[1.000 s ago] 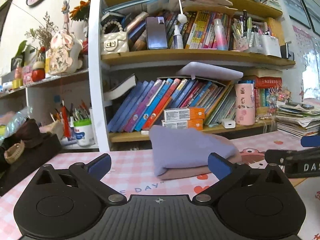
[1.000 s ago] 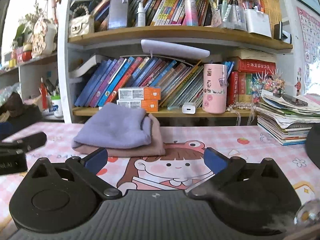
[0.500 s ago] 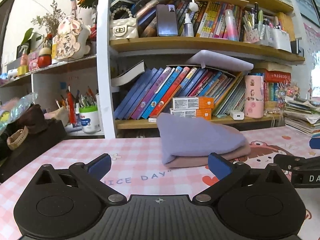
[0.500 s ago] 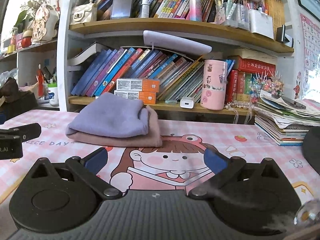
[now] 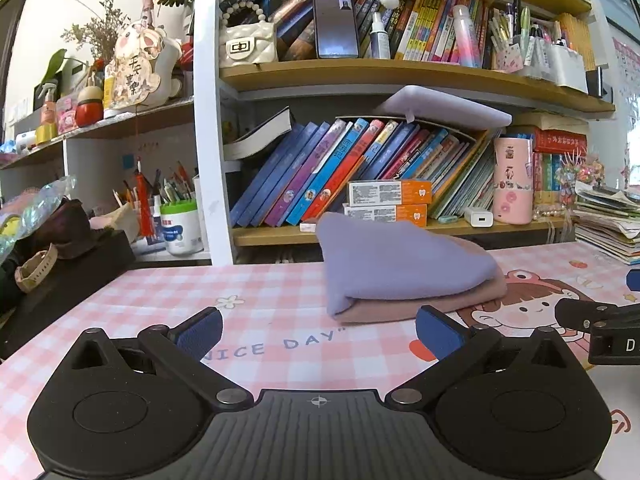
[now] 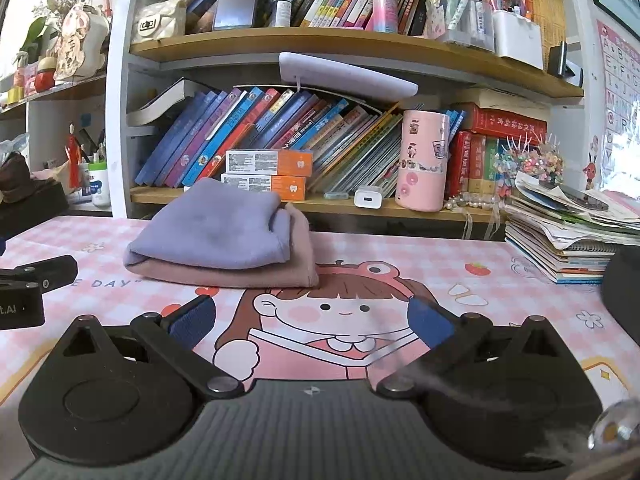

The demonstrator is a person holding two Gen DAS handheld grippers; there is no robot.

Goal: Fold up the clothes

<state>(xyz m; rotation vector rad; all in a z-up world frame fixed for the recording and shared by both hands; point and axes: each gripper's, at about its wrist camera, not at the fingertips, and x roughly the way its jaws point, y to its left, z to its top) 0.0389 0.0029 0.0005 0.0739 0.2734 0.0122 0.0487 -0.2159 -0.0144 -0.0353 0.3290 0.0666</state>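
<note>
A folded purple cloth lies on top of a folded pink cloth on the pink checked mat, close to the bookshelf. The same stack shows in the right wrist view, purple cloth over pink cloth. My left gripper is open and empty, back from the stack and to its left. My right gripper is open and empty, back from the stack and to its right. Each gripper's tip shows at the edge of the other's view.
A bookshelf full of books stands right behind the stack. A pink tumbler and a white charger sit on its lowest shelf. A pile of magazines lies at the right. A dark box with clutter sits at the left.
Both grippers have drawn back from the folded stack and risen a little. The stack has not moved. Both stay open.
</note>
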